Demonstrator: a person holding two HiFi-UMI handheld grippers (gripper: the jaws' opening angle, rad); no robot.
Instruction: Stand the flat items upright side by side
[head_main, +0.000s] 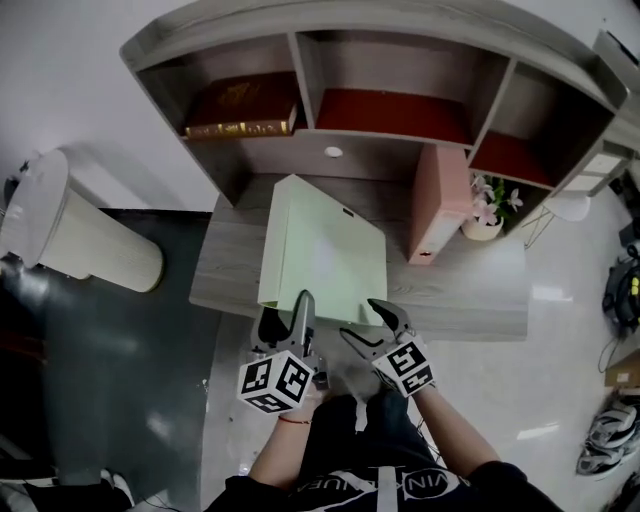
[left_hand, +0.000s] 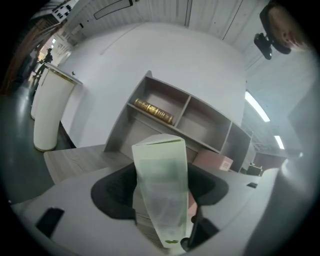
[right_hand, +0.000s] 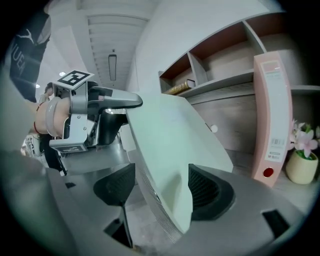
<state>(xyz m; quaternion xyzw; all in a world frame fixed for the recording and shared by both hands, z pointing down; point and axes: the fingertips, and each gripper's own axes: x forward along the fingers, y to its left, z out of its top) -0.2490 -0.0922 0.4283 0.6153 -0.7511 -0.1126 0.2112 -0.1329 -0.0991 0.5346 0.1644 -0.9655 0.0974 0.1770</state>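
A pale green binder (head_main: 320, 250) rises tilted off the wooden desk (head_main: 460, 295), its near edge lifted. My left gripper (head_main: 287, 312) is shut on that near edge at the left; in the left gripper view the green binder (left_hand: 162, 190) fills the space between the jaws. My right gripper (head_main: 360, 320) straddles the same edge at the right corner. In the right gripper view the green binder (right_hand: 170, 150) sits between the jaws with a thin gap by the left pad. A pink binder (head_main: 438, 200) stands upright against the shelf unit.
The shelf unit (head_main: 400, 150) at the back of the desk has three compartments, with a dark book (head_main: 240, 110) lying flat in the left one. A small flower pot (head_main: 490, 215) stands right of the pink binder. A white bin (head_main: 70, 230) stands on the floor at left.
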